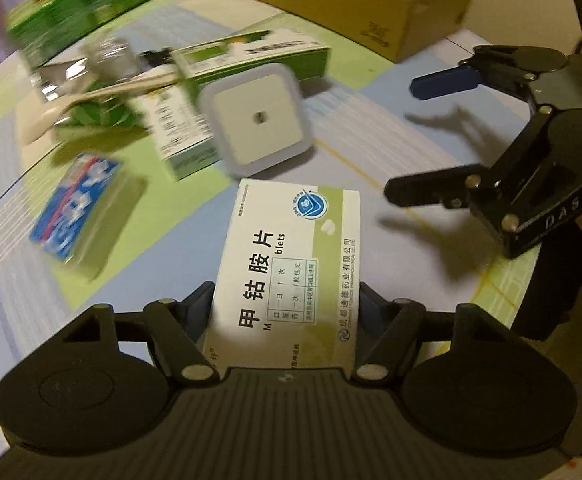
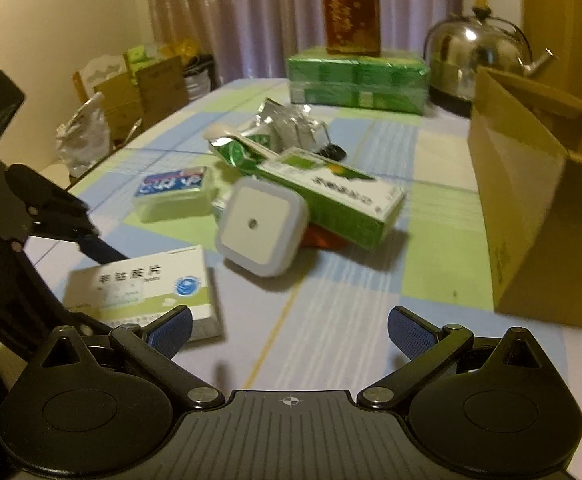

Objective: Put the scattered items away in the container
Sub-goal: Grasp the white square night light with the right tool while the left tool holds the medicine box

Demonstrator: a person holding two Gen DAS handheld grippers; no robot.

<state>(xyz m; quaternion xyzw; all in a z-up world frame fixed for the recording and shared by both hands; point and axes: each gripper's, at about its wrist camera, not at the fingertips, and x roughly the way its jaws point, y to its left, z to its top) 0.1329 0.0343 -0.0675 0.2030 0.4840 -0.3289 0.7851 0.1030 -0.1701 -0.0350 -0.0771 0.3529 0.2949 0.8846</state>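
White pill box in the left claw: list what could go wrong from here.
1. The left claw grips the pill box only at its near end, so it could swing or slip.
2. The square night light leans on the green carton; a bump could topple it.
3. The cardboard box has tall walls that the pill box might catch on.

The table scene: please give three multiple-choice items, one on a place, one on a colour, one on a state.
1. Where does the red-brown box stand?
A on the green pack
B inside the cardboard box
C on the kettle

2. What colour are the right claw's pads?
A red
B blue
C white

3. What is the left claw doing?
A open, holding nothing
B shut on the white medicine box
C shut on the night light

Answers: 1 A, it rests atop the green pack. 2 B, both pads look blue. 3 B, the white medicine box sits between its fingers.
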